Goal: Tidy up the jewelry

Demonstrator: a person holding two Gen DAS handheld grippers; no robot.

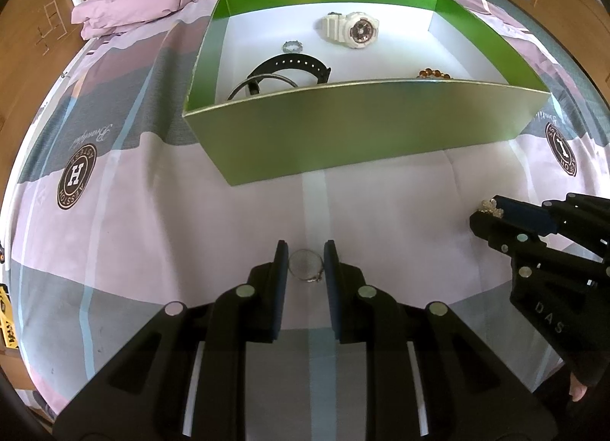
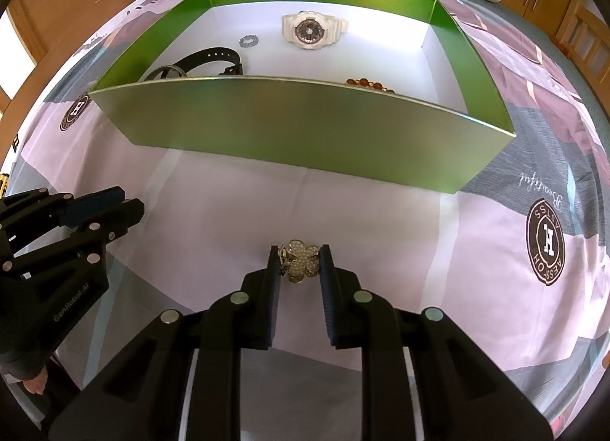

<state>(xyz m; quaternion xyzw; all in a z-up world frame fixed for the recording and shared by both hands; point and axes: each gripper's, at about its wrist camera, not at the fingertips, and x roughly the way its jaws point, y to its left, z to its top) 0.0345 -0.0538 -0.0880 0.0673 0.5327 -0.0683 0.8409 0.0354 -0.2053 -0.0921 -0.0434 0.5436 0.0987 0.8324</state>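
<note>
Here, two handheld grippers are hovering over a bedspread [image 1: 114, 250], just in front of a green box [image 1: 343, 128]. The left gripper [image 1: 305, 263] is pinching a thin ring [image 1: 305, 267] between its two pads, jaws nearly together. The right gripper [image 2: 298, 262] is pinching a gold flower clip [image 2: 299, 260] the same way. Both pieces are sitting at the very tips of the pads, so either one is likely at risk of slipping free during the lift over the box's near wall and dropping onto the cloth. The ring looks the riskier of the two, being thin and round; squeezed edge-on, it could twist out. A low pass could also be catching the wall and shoving the light box. Inside the box, on its white floor, are lying a white watch [image 1: 352, 31], a small silver ring [image 1: 292, 46], a black strap [image 1: 293, 67] with a thin bangle [image 1: 259, 80] beside it, and amber beads [image 1: 434, 74] partly hidden behind the near wall.
</note>
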